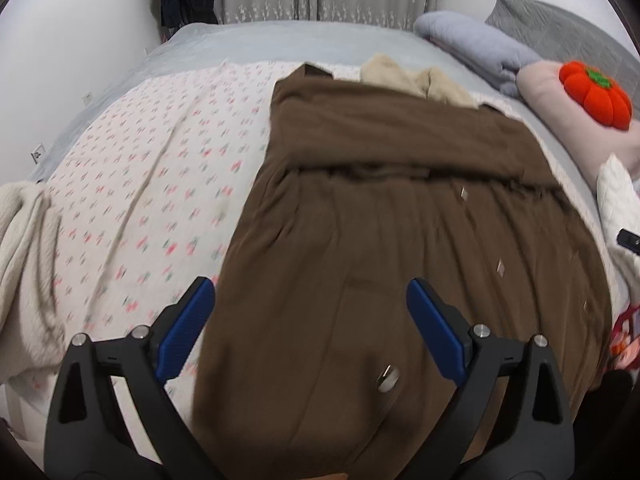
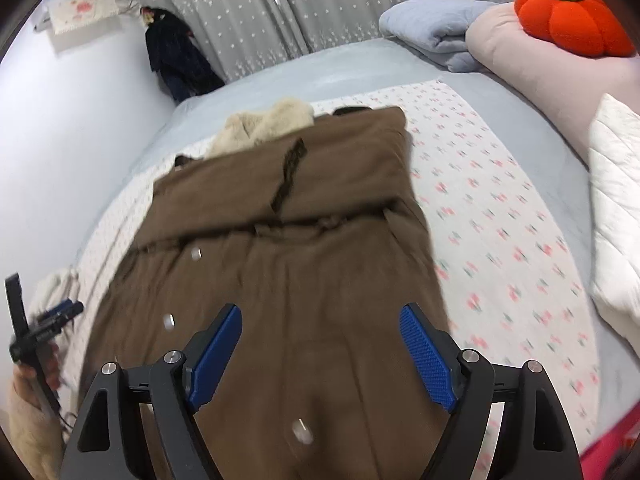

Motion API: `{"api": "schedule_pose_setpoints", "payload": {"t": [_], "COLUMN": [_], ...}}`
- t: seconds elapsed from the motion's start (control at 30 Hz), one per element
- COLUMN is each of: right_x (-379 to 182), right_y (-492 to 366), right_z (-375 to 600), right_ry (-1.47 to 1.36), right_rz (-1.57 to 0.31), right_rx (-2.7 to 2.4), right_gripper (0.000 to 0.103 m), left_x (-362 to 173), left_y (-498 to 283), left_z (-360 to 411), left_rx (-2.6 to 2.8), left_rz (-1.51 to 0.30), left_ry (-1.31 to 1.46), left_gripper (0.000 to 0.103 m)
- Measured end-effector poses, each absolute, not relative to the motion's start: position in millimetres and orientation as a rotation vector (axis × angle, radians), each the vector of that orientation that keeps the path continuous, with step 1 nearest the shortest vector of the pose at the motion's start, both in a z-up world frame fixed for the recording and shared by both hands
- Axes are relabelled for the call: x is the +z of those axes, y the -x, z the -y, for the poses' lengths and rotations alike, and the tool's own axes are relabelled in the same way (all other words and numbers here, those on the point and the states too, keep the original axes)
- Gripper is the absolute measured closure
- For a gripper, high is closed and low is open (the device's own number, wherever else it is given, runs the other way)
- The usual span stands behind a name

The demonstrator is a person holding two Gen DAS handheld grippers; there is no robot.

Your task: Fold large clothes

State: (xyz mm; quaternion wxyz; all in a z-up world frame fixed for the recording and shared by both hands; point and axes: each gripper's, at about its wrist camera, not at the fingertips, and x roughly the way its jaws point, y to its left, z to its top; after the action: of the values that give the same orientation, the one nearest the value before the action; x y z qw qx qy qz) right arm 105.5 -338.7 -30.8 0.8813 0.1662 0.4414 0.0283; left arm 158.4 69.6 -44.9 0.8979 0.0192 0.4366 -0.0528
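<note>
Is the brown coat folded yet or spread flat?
Partly folded: the brown coat has its far part doubled over across the middle; the near half lies spread on the floral sheet.

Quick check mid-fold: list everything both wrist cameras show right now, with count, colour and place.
coat: 1, brown, spread on the bed, top part folded down
fleece: 1, beige, beyond the coat's far edge
sheet: 1, white with pink flowers, under the coat
bedspread: 1, grey, under the sheet
blanket: 1, pale blue, folded, far right
pumpkin cushion: 1, orange, on a pink pillow
curtain: grey, starred, behind the bed
dark clothes: hanging, far left corner
left gripper: open, above the coat
right gripper: open, above the coat
</note>
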Motion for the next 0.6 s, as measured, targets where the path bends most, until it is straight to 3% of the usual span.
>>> {"api": "schedule_pose_setpoints", "payload": {"t": [0.2, 0.6], "right_x": [-68.2, -122.8], "right_y": [-65.0, -36.6], "right_z": [368.2, 387.1], "right_ry": [-0.438, -0.586], "right_rz": [-0.986, -1.053], "right_rx": [0.047, 0.052], "right_gripper": [0.018, 0.017], "left_x": [-73.4, -126.8], "left_y": [-134.6, -120.5], "left_z": [-104.9, -145.3], "left_rx": [-0.080, -0.168], "left_rz": [-0.988, -1.167], "left_ry": [-0.038, 0.221], "left_gripper": [0.006, 0.007]}}
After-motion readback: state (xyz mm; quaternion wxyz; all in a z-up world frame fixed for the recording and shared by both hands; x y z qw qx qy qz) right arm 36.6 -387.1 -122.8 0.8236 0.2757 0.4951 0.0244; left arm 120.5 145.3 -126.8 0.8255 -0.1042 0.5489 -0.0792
